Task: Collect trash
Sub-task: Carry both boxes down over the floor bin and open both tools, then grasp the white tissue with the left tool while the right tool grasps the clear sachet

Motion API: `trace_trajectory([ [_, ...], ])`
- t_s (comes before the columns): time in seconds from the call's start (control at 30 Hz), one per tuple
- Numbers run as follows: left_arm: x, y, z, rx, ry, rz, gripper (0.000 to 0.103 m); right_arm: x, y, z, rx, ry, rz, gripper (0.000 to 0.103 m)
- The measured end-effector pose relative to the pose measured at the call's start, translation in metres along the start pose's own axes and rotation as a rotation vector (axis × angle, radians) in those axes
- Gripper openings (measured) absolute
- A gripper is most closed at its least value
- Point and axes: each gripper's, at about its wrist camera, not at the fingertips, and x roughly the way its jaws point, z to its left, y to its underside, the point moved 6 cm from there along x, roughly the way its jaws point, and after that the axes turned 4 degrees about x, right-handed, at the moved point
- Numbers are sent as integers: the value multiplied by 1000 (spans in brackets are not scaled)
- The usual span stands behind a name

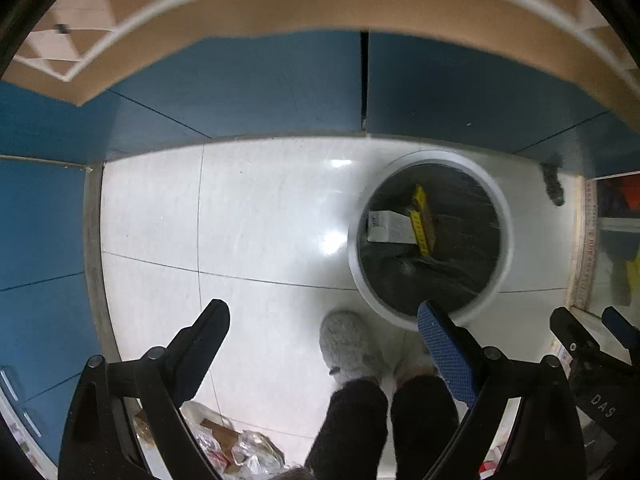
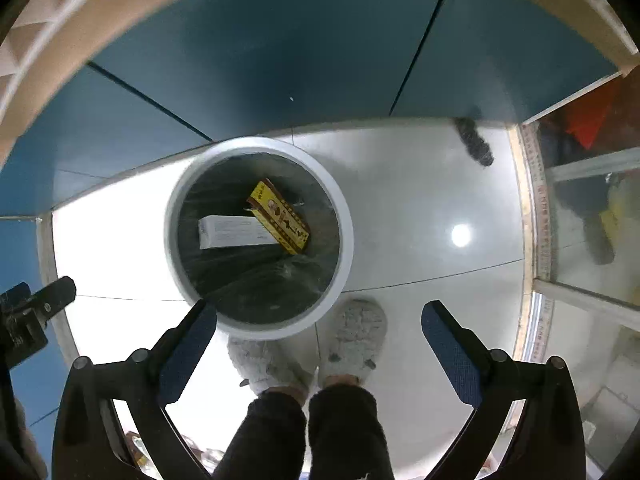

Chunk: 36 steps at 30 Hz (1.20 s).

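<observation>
Both the left gripper [image 1: 322, 322] and right gripper [image 2: 320, 316] are gaping wide and empty above the white bin [image 2: 344, 216], which is holding a yellow box [image 2: 282, 218] and white box [image 2: 228, 232].

"DAS" on right gripper [image 1: 600, 328] body

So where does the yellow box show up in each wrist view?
Left wrist: the yellow box is right of centre, inside the white bin, lying over a white box.
Right wrist: the yellow box is just left of centre, in the same bin.
Shared landmark: the grey slippers just below the bin.
</observation>
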Motion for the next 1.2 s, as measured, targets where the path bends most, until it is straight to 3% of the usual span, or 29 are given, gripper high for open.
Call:
trace_trajectory([
  [0.13,-54,13,-5,0,8,-22,96,-50,7,4,-3,-1,-32,103],
  [0.53,-229,51,-3,22,72,-81,96,-264,38,2,-13,-33,-143,103],
  [0.77,-307,67,0,30,124,-119,96,-376,62,-3,-9,-45,-186,103],
  [0.97,-350,77,0,51,141,-183,96,-434,76,-11,7,-58,-224,103],
  [1.17,-393,70,3,76,150,-277,96,-462,78,-1,28,-89,-258,103],
  [1.2,-401,62,3,89,140,-306,102,-468,76,1,39,-101,-267,103],
])
